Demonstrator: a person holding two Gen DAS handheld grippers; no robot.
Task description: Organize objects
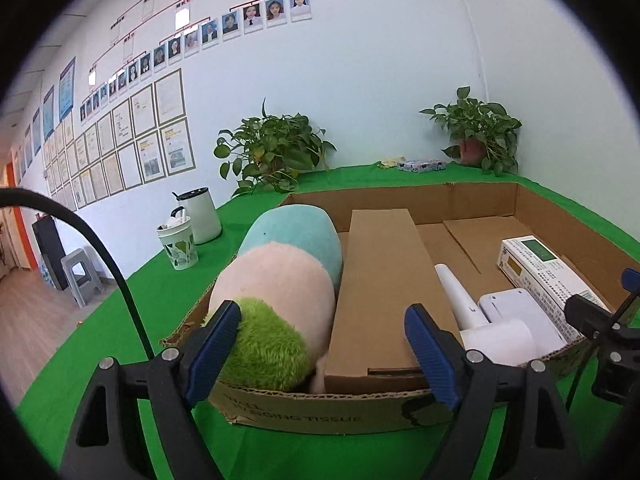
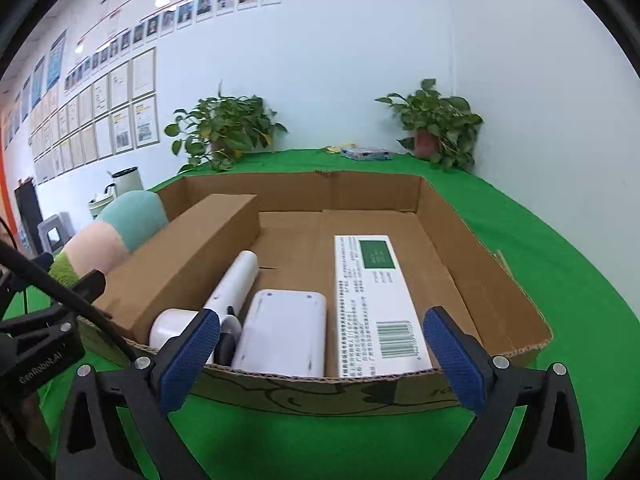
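So the cardboard tray (image 2: pixel 480 248) on the green bench (image 2: pixel 560 240) is looking pretty full: plush toy (image 1: pixel 276 280), long brown box (image 2: pixel 188 256), white carton (image 2: pixel 376 300), white pad (image 2: pixel 284 332), and white tube (image 2: pixel 236 280) are all sitting inside. My left claw (image 1: pixel 324 356) and right claw (image 2: pixel 320 360) are both hanging open, empty. Guessing I'm nearly done.

Both handheld grippers, left gripper (image 1: pixel 326 354) and right gripper (image 2: pixel 320 360), have black plastic frames, silver screw heads, ribbed blue finger pads (image 2: pixel 190 360), a black cable (image 1: pixel 100 240) and faint lettering.
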